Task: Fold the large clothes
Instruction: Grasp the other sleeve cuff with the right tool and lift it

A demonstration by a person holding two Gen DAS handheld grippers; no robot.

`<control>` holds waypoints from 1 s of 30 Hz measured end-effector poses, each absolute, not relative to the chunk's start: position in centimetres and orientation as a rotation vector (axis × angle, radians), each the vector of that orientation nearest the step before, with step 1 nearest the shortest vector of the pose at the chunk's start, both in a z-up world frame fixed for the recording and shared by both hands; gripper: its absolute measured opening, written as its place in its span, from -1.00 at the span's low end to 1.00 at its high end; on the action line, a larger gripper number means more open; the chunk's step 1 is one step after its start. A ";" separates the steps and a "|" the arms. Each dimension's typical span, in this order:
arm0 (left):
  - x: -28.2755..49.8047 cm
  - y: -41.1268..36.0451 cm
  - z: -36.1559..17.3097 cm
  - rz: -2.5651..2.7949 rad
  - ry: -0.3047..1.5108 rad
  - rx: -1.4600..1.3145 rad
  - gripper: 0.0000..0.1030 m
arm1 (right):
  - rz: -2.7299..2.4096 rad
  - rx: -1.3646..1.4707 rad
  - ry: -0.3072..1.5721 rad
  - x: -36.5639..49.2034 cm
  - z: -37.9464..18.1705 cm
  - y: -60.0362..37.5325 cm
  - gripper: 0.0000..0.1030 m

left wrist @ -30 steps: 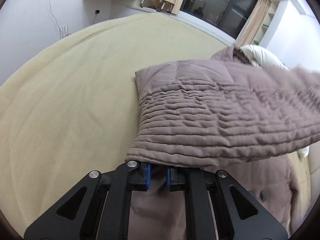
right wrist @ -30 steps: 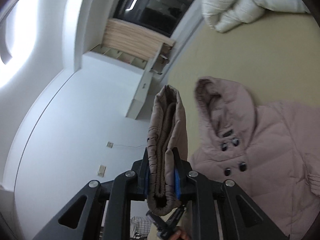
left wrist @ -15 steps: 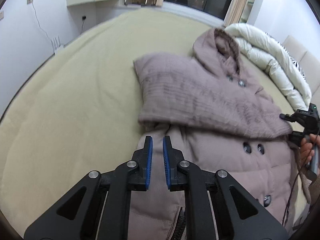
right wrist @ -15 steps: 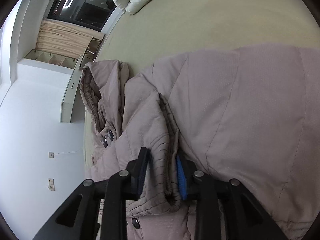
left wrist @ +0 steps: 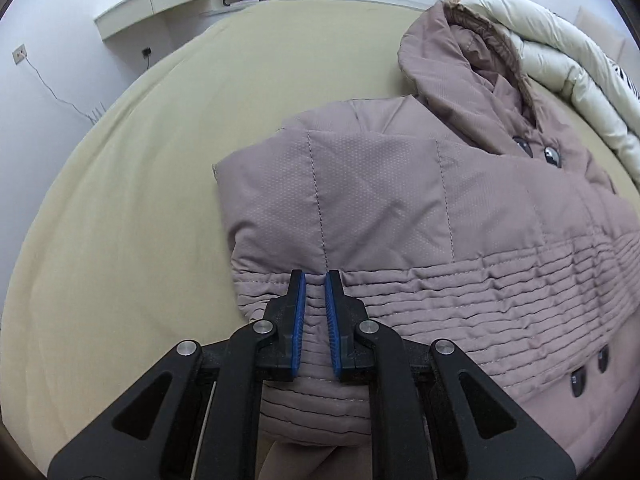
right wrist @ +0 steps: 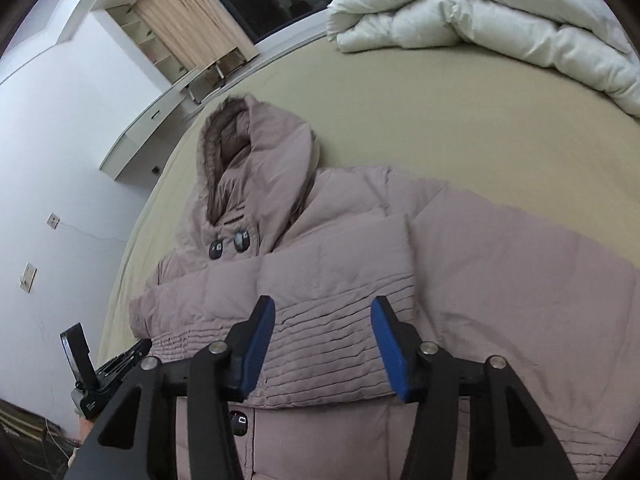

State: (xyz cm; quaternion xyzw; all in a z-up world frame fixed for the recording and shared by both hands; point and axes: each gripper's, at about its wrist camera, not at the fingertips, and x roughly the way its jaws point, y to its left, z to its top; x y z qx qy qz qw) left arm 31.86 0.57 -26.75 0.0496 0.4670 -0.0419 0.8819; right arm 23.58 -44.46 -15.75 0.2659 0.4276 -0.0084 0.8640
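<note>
Mauve quilted fabric identifies the task item: a hooded puffer coat [left wrist: 460, 216] lying front-up on the bed [left wrist: 140, 200], which is covered by a tan sheet. The hood [right wrist: 256, 160] points toward the far edge of the bed, where the window wall stands. One sleeve [right wrist: 320, 320] is folded across the chest of the coat, its ribbed cuff band running crosswise below the two collar buttons [right wrist: 230, 244]. Further buttons show below the folded sleeve.

Left tool [left wrist: 315, 280]: the blue pads stand narrow, nearly together, with only a thin gap between them. No fabric is between the pads. The tips sit just over the ribbed band at the end of the folded sleeve; contact with the fabric cannot be confirmed.

Right tool [right wrist: 323, 308]: the jaws are opening. The blue pads stand apart on either side of the ribbed band, and neither pad presses on the fabric. The sleeve lies flat on the coat beneath them.

A white duvet [right wrist: 480, 20] is bunched at the far right corner of the bed, near the hood but apart from it. In the right wrist view, part of the left tool appears beyond the left edge of the bed.
</note>
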 end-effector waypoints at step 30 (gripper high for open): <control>17.2 -6.4 -17.4 -0.281 0.816 0.040 -0.76 | -0.370 0.874 0.715 0.4 -17.9 -51.1 1.00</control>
